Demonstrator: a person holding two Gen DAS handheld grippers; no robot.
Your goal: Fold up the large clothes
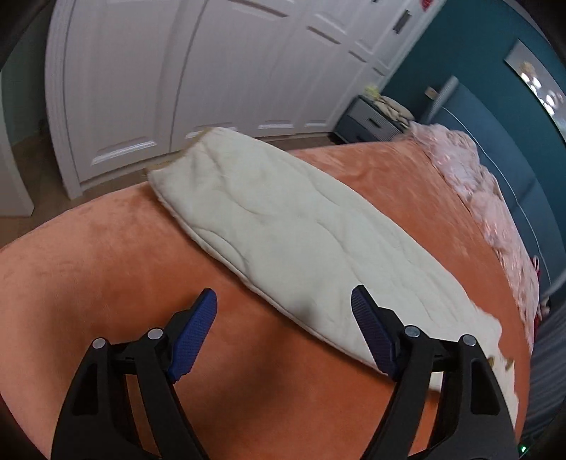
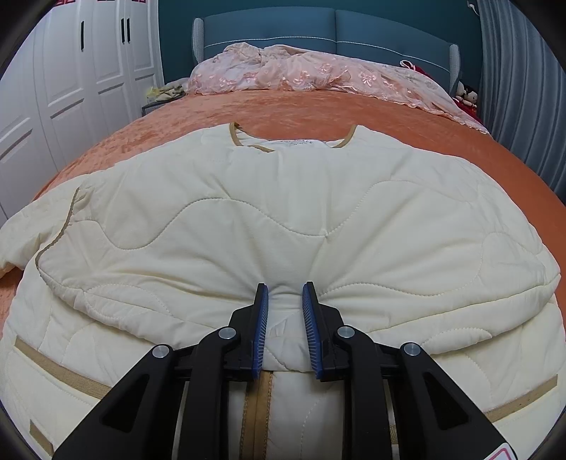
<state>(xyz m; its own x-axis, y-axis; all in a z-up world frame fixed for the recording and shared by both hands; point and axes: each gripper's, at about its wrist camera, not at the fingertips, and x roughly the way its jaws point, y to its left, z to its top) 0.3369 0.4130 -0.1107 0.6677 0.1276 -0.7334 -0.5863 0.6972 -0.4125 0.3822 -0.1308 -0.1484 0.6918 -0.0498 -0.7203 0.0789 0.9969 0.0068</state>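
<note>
A cream quilted jacket [image 2: 283, 219] with tan trim lies spread on the orange bed [image 2: 283, 106], collar toward the headboard. My right gripper [image 2: 284, 293] is shut on a bunched fold of the jacket at its middle, near the hem. In the left wrist view one long cream sleeve or folded side of the jacket [image 1: 283, 230] stretches across the orange bed [image 1: 88, 265]. My left gripper [image 1: 283, 300] is open and empty, hovering over the jacket's near edge; its right finger is above the cloth, its left finger above the bedspread.
A pink lace cover [image 2: 318, 74] is heaped by the blue headboard [image 2: 336, 32]. White wardrobe doors [image 1: 194, 70] stand beyond the bed's side. A grey nightstand [image 1: 371, 120] sits by the teal wall. Grey curtains [image 2: 523, 88] hang at right.
</note>
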